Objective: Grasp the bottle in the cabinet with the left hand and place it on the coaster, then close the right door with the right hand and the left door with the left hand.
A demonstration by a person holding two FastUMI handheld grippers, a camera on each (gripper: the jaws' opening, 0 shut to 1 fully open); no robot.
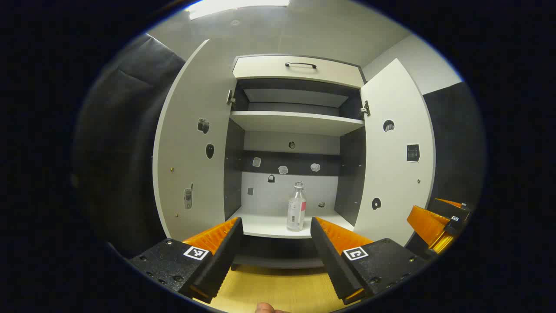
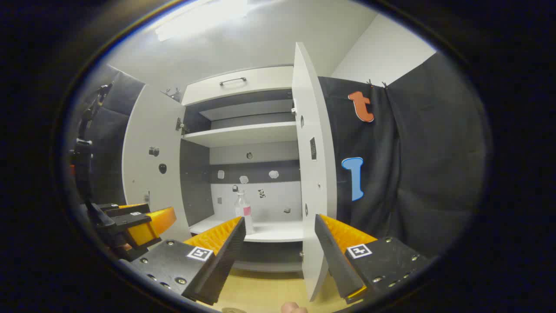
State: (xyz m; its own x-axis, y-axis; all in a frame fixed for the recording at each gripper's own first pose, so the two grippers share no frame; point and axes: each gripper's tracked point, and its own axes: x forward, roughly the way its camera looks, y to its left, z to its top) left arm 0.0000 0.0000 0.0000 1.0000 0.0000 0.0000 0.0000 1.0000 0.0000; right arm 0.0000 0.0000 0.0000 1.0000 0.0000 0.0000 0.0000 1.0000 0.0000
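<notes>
Clear bottle (image 1: 296, 208) upright in cabinet (image 1: 299, 121), beyond spread left claw (image 1: 276, 226)

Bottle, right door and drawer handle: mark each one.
bottle (image 1: 296, 213), left gripper view, on its labelled body.
right door (image 1: 397, 174), left gripper view, on its inner face.
drawer handle (image 1: 300, 64), left gripper view, on the bar.

the left gripper (image 1: 276, 228) hangs spread before the open cabinet (image 1: 299, 124), bottle (image 1: 296, 208) upright on its lower shelf.

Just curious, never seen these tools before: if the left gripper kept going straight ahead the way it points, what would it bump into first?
Probably the bottle on the cabinet's lower shelf; the open left gripper lines up with it.
</notes>
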